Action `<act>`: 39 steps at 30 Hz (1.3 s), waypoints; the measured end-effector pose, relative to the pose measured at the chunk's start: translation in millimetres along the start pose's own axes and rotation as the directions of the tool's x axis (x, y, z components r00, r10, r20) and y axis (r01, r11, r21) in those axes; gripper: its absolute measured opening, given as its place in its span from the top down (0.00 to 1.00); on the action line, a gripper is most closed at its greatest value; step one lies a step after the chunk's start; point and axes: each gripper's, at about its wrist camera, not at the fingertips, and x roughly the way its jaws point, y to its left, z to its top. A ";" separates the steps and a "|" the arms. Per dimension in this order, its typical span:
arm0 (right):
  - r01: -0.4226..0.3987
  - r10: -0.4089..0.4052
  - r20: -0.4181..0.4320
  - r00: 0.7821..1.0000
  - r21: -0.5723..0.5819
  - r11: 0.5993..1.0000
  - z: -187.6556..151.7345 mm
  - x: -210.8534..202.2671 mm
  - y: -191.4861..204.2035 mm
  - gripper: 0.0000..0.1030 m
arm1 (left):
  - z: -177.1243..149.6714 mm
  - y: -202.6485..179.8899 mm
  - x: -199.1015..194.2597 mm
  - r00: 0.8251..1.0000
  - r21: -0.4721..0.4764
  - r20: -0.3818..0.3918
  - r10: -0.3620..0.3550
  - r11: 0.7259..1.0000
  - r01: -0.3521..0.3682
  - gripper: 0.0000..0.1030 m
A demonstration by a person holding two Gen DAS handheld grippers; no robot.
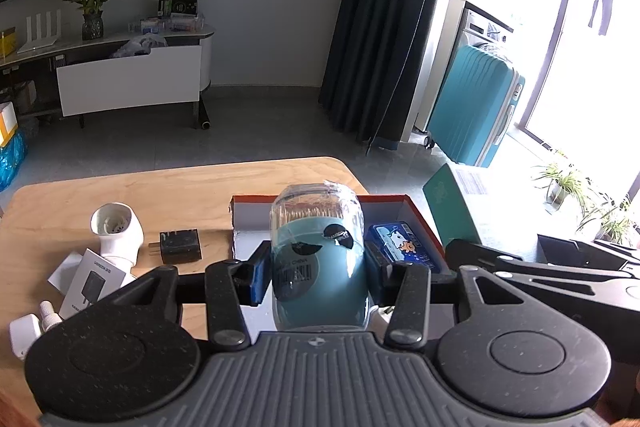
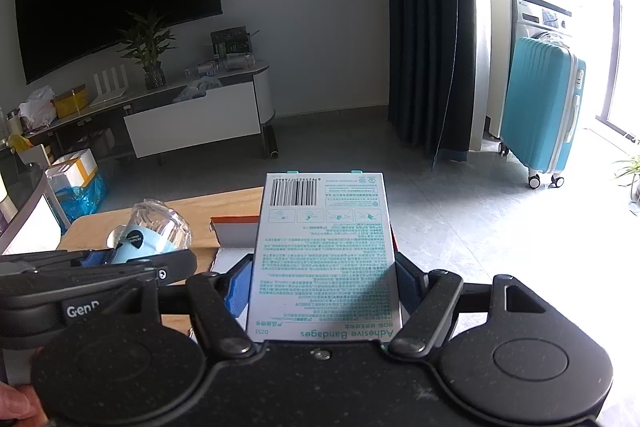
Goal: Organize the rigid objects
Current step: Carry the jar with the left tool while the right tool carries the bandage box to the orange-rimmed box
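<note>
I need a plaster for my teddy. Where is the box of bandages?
The right gripper holds the bandage box between its fingers, just above the orange-rimmed box on the wooden table.

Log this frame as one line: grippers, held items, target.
left gripper: shut on toothpick jar | right gripper: shut on bandage box | both over open orange box | blue card pack inside
</note>
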 end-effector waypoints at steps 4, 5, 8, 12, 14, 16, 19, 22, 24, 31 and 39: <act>0.001 -0.001 -0.005 1.000 0.003 1.000 2.3 6.2 0.4 0.18 | -0.3 0.1 2.7 1.000 -0.001 -0.006 0.001 1.000 -0.001 0.55; 0.002 -0.002 -0.006 1.000 0.004 1.000 2.8 8.2 0.2 0.18 | -0.1 0.2 3.5 1.000 -0.001 -0.008 0.001 1.000 -0.001 0.55; 0.004 -0.004 -0.008 1.000 0.005 1.000 2.6 11.5 -0.8 0.18 | 0.2 0.4 6.2 1.000 -0.003 -0.014 0.005 1.000 -0.005 0.55; 0.005 -0.005 -0.008 1.000 0.003 1.000 2.9 13.1 -0.8 0.18 | 1.4 0.4 9.6 1.000 -0.006 -0.019 0.006 1.000 -0.006 0.55; 0.003 -0.003 -0.008 1.000 0.004 1.000 2.3 12.4 -1.0 0.18 | 1.9 0.8 11.0 1.000 -0.007 -0.021 0.008 1.000 -0.008 0.55; 0.003 -0.003 -0.008 1.000 0.004 1.000 3.0 14.5 -1.7 0.18 | 2.3 0.9 11.7 1.000 -0.008 -0.021 0.008 1.000 -0.008 0.55; 0.005 -0.004 -0.012 1.000 0.004 1.000 3.2 16.3 -1.0 0.18 | 3.3 1.7 13.4 1.000 -0.011 -0.024 0.009 1.000 -0.009 0.55; 0.004 -0.004 -0.016 1.000 0.003 1.000 3.5 20.7 -0.8 0.18 | 4.3 2.9 16.2 1.000 -0.016 -0.026 0.011 1.000 -0.011 0.55; 0.006 -0.006 -0.018 1.000 0.001 1.000 3.8 23.2 -0.5 0.18 | 4.5 3.5 18.0 1.000 -0.018 -0.029 0.012 1.000 -0.012 0.55; 0.006 -0.006 -0.039 0.999 0.008 1.000 5.5 38.3 -2.7 0.18 | 5.5 5.6 26.6 0.999 -0.023 -0.047 0.011 1.000 -0.013 0.55; -0.002 0.003 -0.069 0.998 0.012 1.000 6.1 52.5 -8.2 0.18 | 6.5 7.1 38.9 0.997 -0.035 -0.076 0.007 0.999 -0.009 0.55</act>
